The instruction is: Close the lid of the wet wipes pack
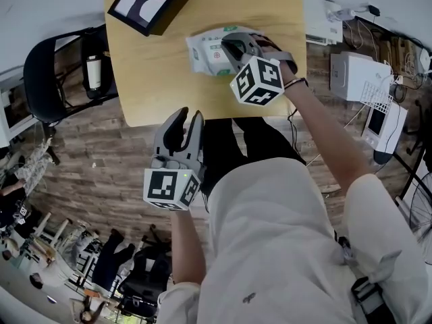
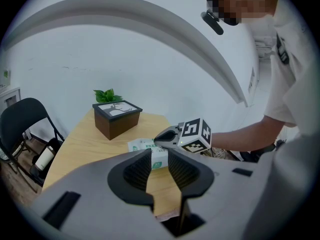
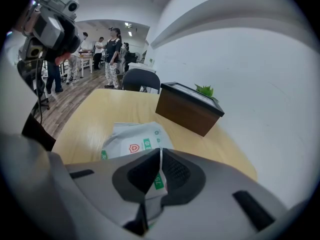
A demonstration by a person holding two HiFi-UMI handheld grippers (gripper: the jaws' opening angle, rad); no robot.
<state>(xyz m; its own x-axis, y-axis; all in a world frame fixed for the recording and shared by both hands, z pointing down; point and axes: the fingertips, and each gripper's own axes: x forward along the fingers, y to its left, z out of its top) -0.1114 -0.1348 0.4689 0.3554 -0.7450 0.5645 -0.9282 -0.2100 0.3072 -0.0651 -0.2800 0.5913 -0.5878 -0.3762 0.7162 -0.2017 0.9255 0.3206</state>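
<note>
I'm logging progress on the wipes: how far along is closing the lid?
Done: the right gripper is at the pack, with its jaws pinched on the lid. In hand: the lid stands up thin between the jaws, so it doesn't look flat yet. Left: lay it down on the pack, press it shut, let go. The left gripper hangs open and empty, short of the pack.
</note>
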